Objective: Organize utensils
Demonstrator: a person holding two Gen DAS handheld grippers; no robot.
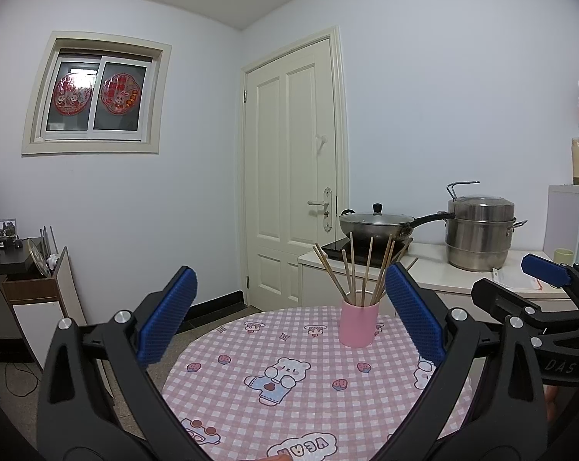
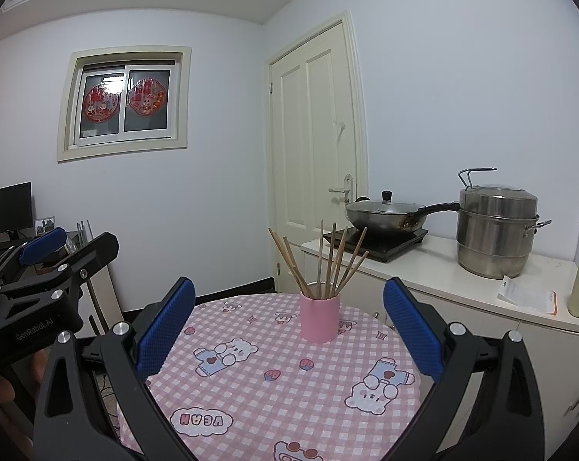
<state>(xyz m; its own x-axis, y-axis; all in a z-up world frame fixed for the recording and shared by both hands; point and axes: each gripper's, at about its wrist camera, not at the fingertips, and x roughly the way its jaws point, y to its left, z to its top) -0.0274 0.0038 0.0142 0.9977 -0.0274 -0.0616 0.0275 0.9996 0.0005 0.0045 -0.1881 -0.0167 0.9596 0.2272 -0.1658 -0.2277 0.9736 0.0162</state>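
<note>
Both grippers hover above the round table (image 1: 228, 384), jaws spread wide, nothing between the blue pads. Left gripper (image 1: 289, 307): pink cup (image 1: 358, 324) stands upright on the checked cloth, ahead and slightly right of centre, near the right pad (image 1: 412, 315) but apart from it. Right gripper (image 2: 289, 309): same cup ahead, close to centre between the fingers. Wooden chopsticks (image 1: 360, 272) all stand in the cup, fanned outward, tips up. No loose utensils visible on the cloth. Beyond the cup, to the right: counter (image 2: 443, 269) with lidded wok (image 2: 385, 215) and steel steamer pot (image 2: 497, 230).
</note>
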